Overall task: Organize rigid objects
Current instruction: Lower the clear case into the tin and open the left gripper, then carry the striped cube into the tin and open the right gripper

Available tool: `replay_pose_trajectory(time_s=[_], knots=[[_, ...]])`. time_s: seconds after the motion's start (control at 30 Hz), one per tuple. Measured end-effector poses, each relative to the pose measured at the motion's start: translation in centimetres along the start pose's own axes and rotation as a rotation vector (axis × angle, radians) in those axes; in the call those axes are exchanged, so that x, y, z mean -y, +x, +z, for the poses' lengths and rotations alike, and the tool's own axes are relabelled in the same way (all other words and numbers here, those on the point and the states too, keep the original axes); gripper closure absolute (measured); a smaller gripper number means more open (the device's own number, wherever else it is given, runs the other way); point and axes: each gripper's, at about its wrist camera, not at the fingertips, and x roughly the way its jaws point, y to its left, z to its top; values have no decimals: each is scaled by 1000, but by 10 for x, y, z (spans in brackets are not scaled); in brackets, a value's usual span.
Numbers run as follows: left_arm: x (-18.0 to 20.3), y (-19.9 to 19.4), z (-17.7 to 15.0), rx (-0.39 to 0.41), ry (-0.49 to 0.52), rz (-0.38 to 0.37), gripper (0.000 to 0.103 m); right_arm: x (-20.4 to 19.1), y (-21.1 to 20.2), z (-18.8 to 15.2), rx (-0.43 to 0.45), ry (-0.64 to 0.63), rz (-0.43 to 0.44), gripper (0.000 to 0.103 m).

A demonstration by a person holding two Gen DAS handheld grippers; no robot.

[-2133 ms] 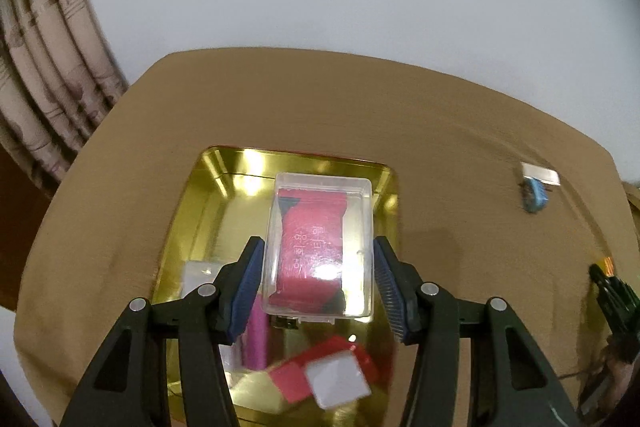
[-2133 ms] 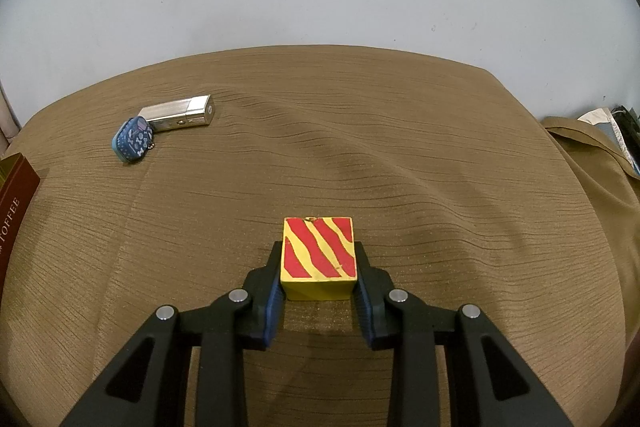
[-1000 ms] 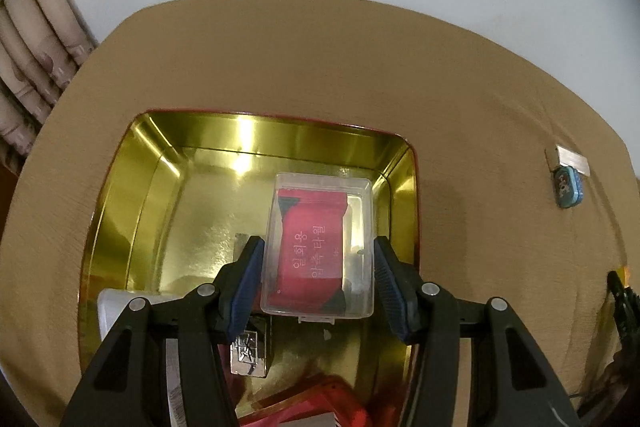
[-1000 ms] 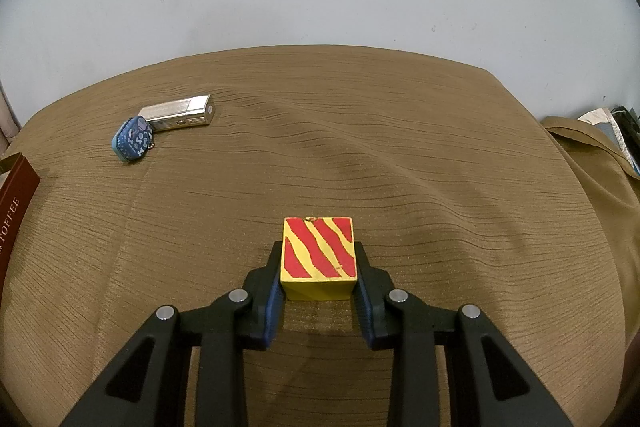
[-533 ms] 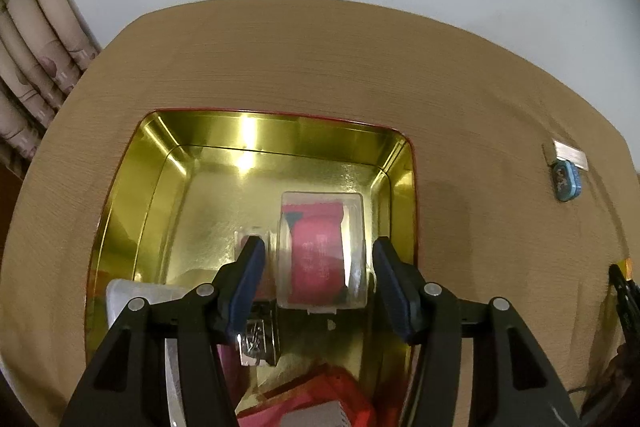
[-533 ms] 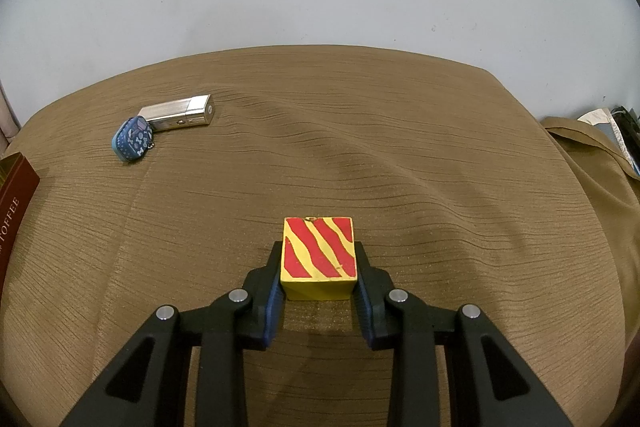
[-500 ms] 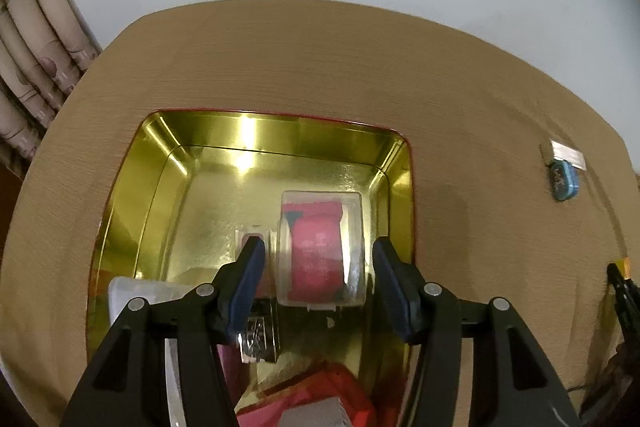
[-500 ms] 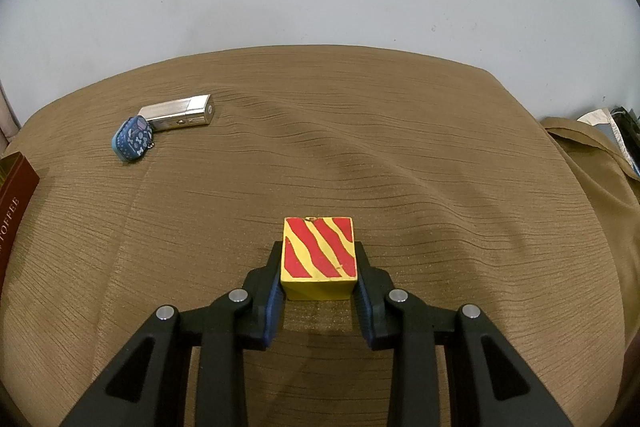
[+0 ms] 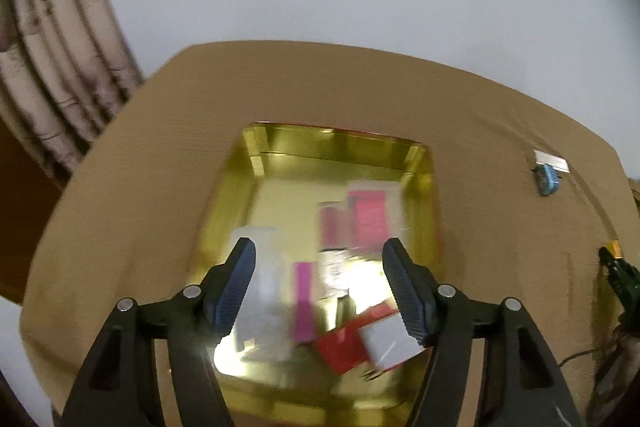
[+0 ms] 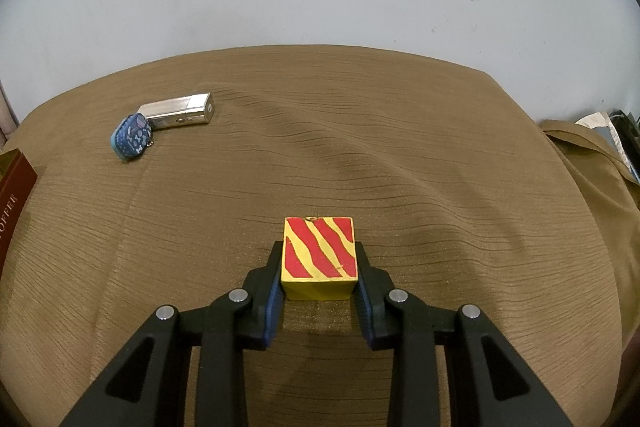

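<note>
Left hand-held gripper (image 9: 318,287): jaws spread wide, nothing between them, hanging above the near half of the gold tin (image 9: 230,187). View is motion-blurred.

Tin sits on the brown cloth-covered counter (image 9: 360,87), open side up. Inside it:
- clear plastic case with red/pink insert (image 9: 370,219), far-right part of the tin floor, lying flat, clear of both gripper fingers
- pink strip (image 9: 306,301) near the middle
- whitish translucent box (image 9: 260,307) at near left, partly behind the left finger
- red-and-white packet (image 9: 368,341) at near right, partly behind the right finger
- details of these too blurred to read

Right of the tin, well apart from it: small blue pouch (image 9: 546,181) touching a silver rectangular piece (image 9: 552,159).

Right hand-held gripper (image 10: 318,297): jaws closed on the yellow block with red stripes (image 10: 319,253), pads against its left and right faces, striped face up. Cannot tell whether the block rests on the cloth or sits just above it.

In the right wrist view the blue pouch (image 10: 131,141) and silver piece (image 10: 178,115) lie far left, touching each other, well apart from the block. The dark red outer wall of the tin (image 10: 14,195), with gold lettering, shows at the left edge. Cloth is rippled between pouch and block.
</note>
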Motion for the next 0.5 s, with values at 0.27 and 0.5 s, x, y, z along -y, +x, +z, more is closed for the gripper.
replay_pose_trajectory(time_s=[0.27,0.5], knots=[[-45,-16,-27,26,-47,124,34,-5,0,0,0,-8,-10,71],[-65,-19,-40,42,-85,135,32,-11,-2,0,0,-20,-26,73]])
